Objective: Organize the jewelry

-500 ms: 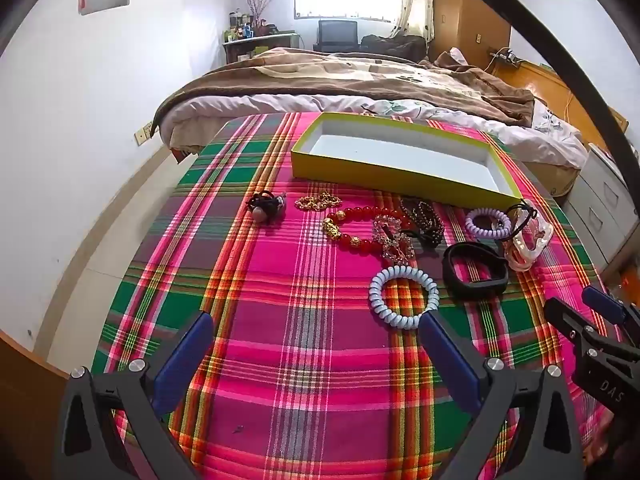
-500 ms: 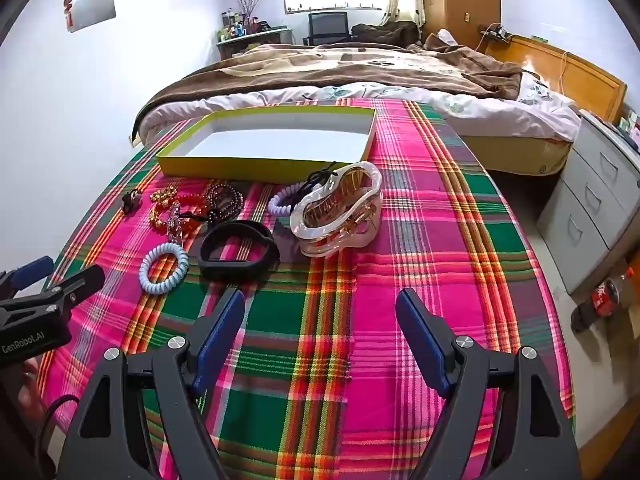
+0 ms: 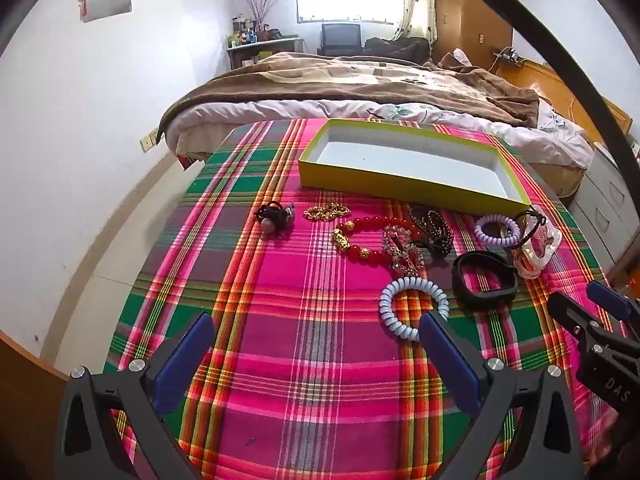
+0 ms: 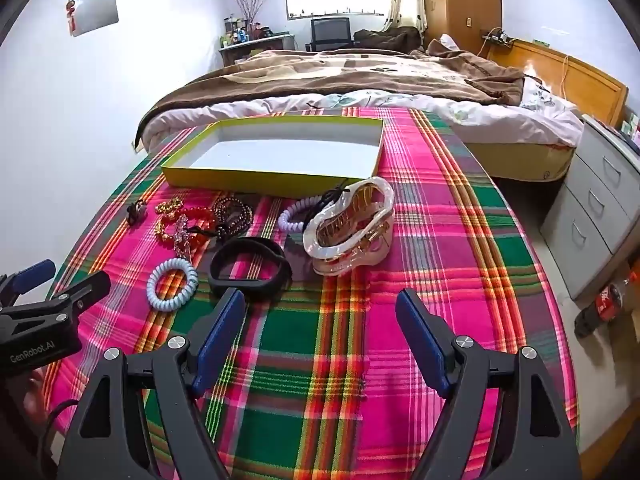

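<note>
Sitting untouched on the plaid tablecloth [image 3: 304,288], every piece of jewelry is still outside the yellow tray [image 3: 400,188], whose white floor shows bare in both views. By that reading, none of the sorting is done and all of it is left.

The pieces lie in a loose band just in front of the tray's near wall. Toward the cloth's left edge is a dark hair tie with a bead [image 3: 275,216], then a gold chain [image 3: 326,211], a red bead bracelet [image 3: 362,238], a rhinestone clip [image 3: 402,246] and a dark beaded bracelet [image 3: 432,226]. Nearer the front sit a pale blue coil tie [image 3: 412,306] and a black band [image 4: 250,274]. Toward the right lie a lilac coil tie [image 4: 296,216] and a large pearly claw clip [image 4: 352,232], the two touching.

I count 9 items to move. The left gripper [image 3: 316,356] hangs above the cloth with its jaws spread wide and nothing between them; its right finger overlaps the blue coil tie in view. The right gripper [image 4: 320,336] is likewise spread and empty, short of the black band and claw clip.
</note>
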